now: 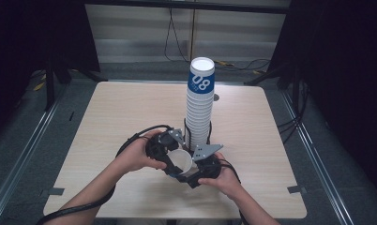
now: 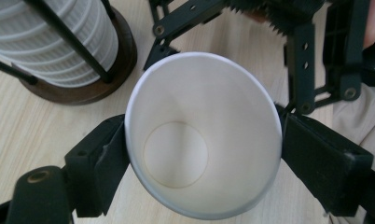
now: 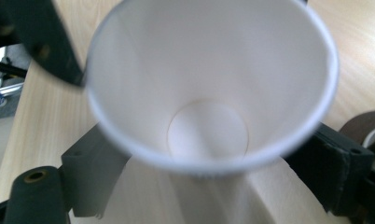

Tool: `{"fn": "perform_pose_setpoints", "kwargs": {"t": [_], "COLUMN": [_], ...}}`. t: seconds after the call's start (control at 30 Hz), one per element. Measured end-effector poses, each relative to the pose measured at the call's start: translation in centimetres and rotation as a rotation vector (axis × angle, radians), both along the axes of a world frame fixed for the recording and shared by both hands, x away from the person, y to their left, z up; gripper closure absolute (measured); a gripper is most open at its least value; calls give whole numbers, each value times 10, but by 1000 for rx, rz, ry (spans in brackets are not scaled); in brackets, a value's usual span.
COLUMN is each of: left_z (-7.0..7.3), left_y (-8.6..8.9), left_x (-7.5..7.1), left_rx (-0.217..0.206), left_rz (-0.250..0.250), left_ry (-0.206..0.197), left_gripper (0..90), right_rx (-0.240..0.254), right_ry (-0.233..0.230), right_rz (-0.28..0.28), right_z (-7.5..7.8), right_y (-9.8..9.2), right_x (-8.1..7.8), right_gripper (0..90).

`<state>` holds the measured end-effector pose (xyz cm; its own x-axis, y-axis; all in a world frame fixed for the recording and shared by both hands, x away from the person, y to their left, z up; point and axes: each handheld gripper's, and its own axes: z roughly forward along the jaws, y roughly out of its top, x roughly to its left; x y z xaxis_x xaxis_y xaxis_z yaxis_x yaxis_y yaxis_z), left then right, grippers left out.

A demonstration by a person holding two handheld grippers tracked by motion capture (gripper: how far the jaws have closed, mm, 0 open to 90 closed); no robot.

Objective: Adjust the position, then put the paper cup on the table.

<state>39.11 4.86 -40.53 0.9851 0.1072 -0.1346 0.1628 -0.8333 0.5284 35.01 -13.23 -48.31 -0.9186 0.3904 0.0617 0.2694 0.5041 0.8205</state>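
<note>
2 grippers, left gripper (image 1: 170,157) and right gripper (image 1: 196,169), are clamped on 1 paper cup (image 1: 181,161) beside the cup stack (image 1: 199,105); a handover seems underway, so 1 release is needed next.

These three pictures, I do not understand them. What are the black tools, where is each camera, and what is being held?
A person sits at a wooden table and holds a hand-operated gripper in each hand: the left gripper and the right gripper. One camera looks down from above; one rides on each gripper, looking along its black jaws. Both grippers meet at a white paper cup, seen from inside in both gripper views. Behind stands a tall stack of cups in a holder.
</note>
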Motion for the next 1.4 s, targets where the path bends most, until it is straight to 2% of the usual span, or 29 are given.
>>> {"fn": "perform_pose_setpoints", "kwargs": {"t": [0.03, 0.1, 0.13, 0.2, 0.27, 0.37, 0.6, 0.67, 0.8, 1.17, 1.4], "left_z": [0, -1, 0, 0, 2, 5, 9, 9, 8, -4, -13], "left_y": [0, 2, 4, 6, 10, 16, 33, 38, 46, 66, 73], "left_x": [1, 1, 2, 3, 4, 5, 1, -1, -1, -2, -4], "left_rx": [3, -4, -17, -63, -73, -61, -44, -34, -42, -37, -33], "left_rz": [-5, 13, 13, 50, 60, 57, 77, 78, 90, 142, 155], "left_ry": [-12, -4, -6, 2, 4, -7, -16, -28, -30, -31, -35], "left_gripper": [163, 161, 164, 170, 170, 169, 165, 165, 165, 165, 165], "right_rx": [11, 7, 10, 7, -3, -1, -41, -46, -43, -59, -65], "right_ry": [-1, -11, -8, -6, -2, 32, 38, 27, 37, 42, 46], "right_rz": [3, 19, 18, 21, 24, 31, 15, 5, -4, -16, -19], "right_z": [0, -1, -1, -1, -1, -1, -1, 0, 3, 4, 3], "right_y": [1, 2, 2, 2, 2, 2, 0, -4, -15, -36, -39], "right_x": [1, 1, 1, 3, 3, 3, 3, 2, 1, -1, 0], "right_gripper": [211, 224, 228, 235, 239, 232, 139, 141, 141, 140, 141]}}
